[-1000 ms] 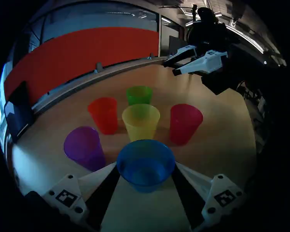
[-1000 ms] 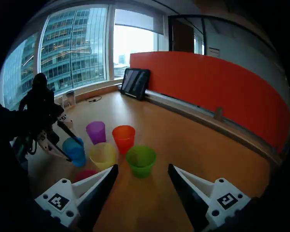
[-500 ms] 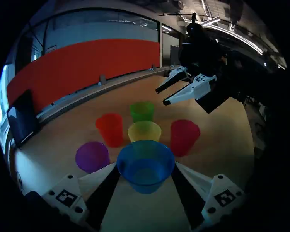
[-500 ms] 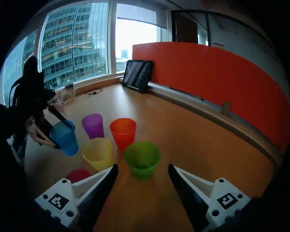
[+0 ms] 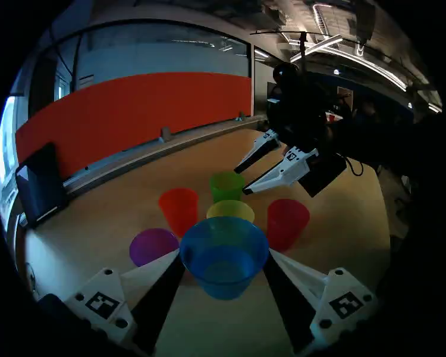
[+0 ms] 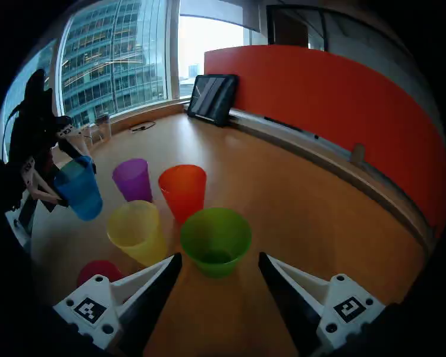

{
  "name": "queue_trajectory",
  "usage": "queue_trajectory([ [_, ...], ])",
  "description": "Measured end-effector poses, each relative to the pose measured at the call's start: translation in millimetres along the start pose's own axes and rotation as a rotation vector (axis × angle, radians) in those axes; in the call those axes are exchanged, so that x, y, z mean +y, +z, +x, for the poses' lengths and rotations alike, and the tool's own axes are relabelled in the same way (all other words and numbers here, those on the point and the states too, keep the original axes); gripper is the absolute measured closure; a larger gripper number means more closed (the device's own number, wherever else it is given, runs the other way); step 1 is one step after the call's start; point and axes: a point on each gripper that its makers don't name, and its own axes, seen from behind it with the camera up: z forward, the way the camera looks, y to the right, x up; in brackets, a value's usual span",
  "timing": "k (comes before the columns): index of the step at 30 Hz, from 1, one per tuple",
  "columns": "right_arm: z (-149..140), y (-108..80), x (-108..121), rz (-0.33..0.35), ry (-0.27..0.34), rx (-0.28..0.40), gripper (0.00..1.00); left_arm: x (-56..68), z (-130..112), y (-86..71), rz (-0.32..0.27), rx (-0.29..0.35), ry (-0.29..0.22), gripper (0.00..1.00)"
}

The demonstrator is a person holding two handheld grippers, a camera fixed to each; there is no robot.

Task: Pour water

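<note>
I see office. Big windows (image 6: 113, 59), tall glass towers outside. Long wood table (image 6: 294, 196), red wall (image 6: 342, 101), dark tablet (image 6: 210, 98) leaning there. Strip lights (image 5: 354, 56) on ceiling.

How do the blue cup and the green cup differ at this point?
The blue cup is clamped in the left gripper; the green cup sits free before the open right gripper. The blue cup is held off the table; the green cup stands on it. Both are translucent plastic tumblers.
</note>
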Motion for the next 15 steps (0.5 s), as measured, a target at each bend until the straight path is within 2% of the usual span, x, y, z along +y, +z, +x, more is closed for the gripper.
queue_trajectory([
  [6, -1.2, 12.6, -2.7, 0.014, -0.005, -0.017, 0.00, -1.9, 4.4, -3.0, -0.003, 0.019, -0.015, 0.14],
  [15, 2.8, 29.7, -5.3, 0.023, -0.019, -0.028, 0.00, -2.1, 5.5, -6.3, -0.001, 0.030, -0.012, 0.13],
])
